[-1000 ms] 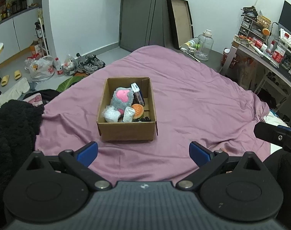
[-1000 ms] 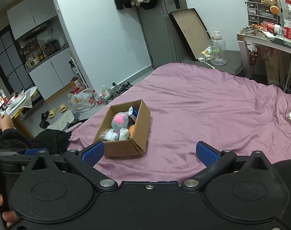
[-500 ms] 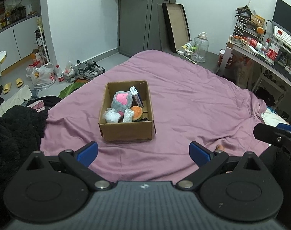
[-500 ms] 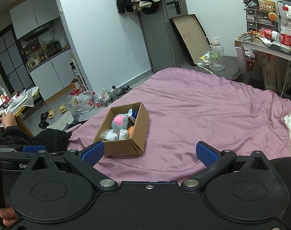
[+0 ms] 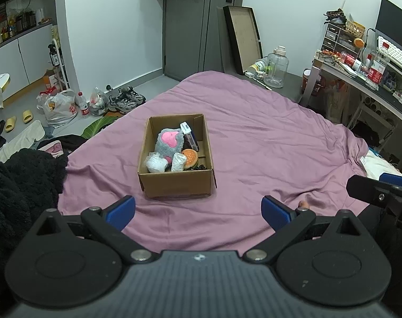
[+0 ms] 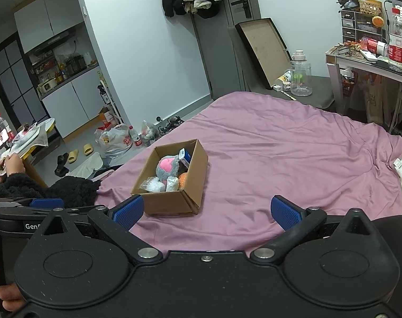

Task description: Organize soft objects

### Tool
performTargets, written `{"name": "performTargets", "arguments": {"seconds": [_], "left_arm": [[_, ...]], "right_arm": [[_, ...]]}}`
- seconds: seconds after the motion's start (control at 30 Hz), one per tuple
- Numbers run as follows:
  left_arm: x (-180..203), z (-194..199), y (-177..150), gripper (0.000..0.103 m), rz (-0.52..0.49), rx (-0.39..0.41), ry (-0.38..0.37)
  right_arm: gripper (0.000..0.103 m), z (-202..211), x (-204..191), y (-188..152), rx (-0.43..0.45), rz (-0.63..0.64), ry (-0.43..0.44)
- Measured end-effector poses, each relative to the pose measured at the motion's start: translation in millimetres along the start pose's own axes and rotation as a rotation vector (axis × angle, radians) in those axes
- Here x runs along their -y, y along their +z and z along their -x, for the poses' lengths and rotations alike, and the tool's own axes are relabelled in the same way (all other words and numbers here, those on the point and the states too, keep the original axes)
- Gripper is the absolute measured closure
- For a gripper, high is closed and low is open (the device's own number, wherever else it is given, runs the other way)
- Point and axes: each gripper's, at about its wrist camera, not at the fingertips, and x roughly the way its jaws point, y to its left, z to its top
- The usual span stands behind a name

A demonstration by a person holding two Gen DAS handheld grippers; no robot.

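Observation:
An open cardboard box (image 5: 174, 182) (image 6: 174, 201) stands on the purple bedsheet (image 5: 267, 143). It holds a grey plush with a pink heart (image 5: 169, 140) (image 6: 167, 166), a burger toy (image 5: 190, 157), two white wrapped bundles (image 5: 156, 163) and a small blue-and-white pack (image 5: 186, 128). My left gripper (image 5: 198, 209) is open and empty, held short of the box's near wall. My right gripper (image 6: 205, 210) is open and empty, to the right of the left one; its finger (image 5: 373, 188) shows at the right edge of the left wrist view.
A black fleece (image 5: 18, 180) lies at the bed's left edge. Bags, shoes and slippers (image 5: 60, 108) litter the floor to the left. A cluttered desk (image 5: 365, 79) stands at the right. A water jug (image 5: 276, 67) and a leaning frame (image 5: 242, 37) are beyond the bed.
Both grippers have drawn back and risen a little, so the box looks smaller and more of the room shows. Both stay open and empty.

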Motion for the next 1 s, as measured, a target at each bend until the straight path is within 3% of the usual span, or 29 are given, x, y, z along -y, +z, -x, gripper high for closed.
{"name": "performTargets", "arguments": {"seconds": [1.0], "left_arm": [[-7.0,-4.9,-4.7,0.002,0.015,-0.007,-0.019]], "right_arm": [[0.000,-4.0,1.5,1.3,-0.002,-0.014,-0.042]]}}
